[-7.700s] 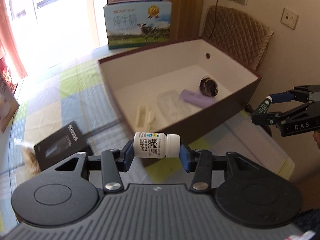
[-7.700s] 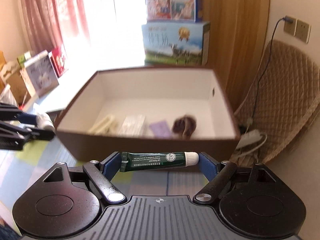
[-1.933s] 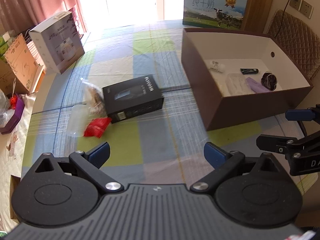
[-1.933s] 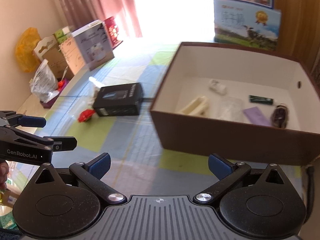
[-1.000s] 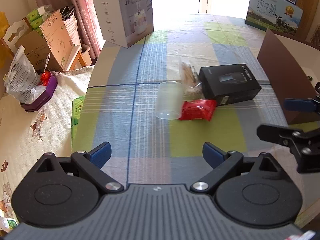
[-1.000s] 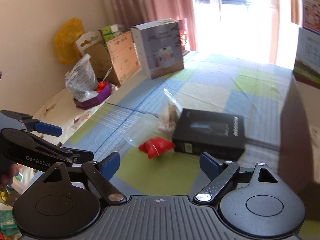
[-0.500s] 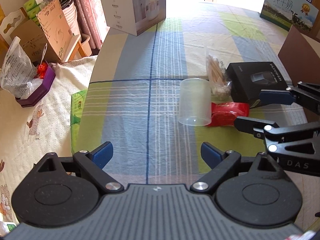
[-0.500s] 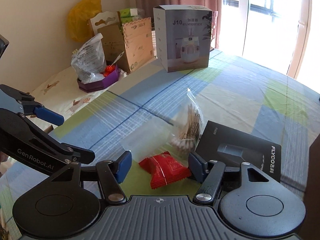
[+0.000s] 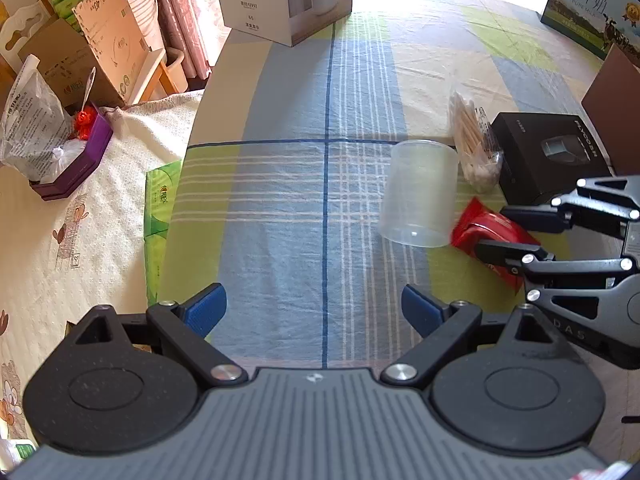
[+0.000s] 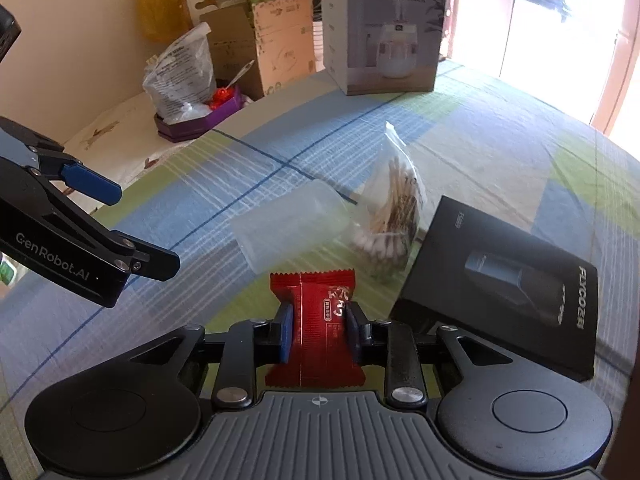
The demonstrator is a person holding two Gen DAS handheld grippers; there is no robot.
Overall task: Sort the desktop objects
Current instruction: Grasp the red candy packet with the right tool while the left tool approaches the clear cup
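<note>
A red snack packet (image 10: 320,300) lies on the checked tablecloth (image 9: 296,184), and my right gripper (image 10: 319,328) is closing on it, its blue pads pressing both sides. In the left wrist view the same red packet (image 9: 486,226) shows between the right gripper's (image 9: 494,230) black fingers. My left gripper (image 9: 314,304) hangs open over bare cloth, left of the packet, with nothing between its fingers; in the right wrist view the left gripper (image 10: 140,228) stands at the left. A clear plastic cup (image 9: 418,196) lies on its side touching the packet.
A bag of cotton swabs (image 10: 394,216) and a black box (image 10: 508,280) lie just beyond the packet. A brown box's corner (image 9: 612,88) shows at the far right, a white carton (image 10: 384,28) at the table's far edge. A green pack (image 9: 160,208) sits beside the table's left edge.
Both grippers came down and closer to the cup and packet. The right gripper's jaws closed from wide apart onto the red packet. The left gripper stayed open.
</note>
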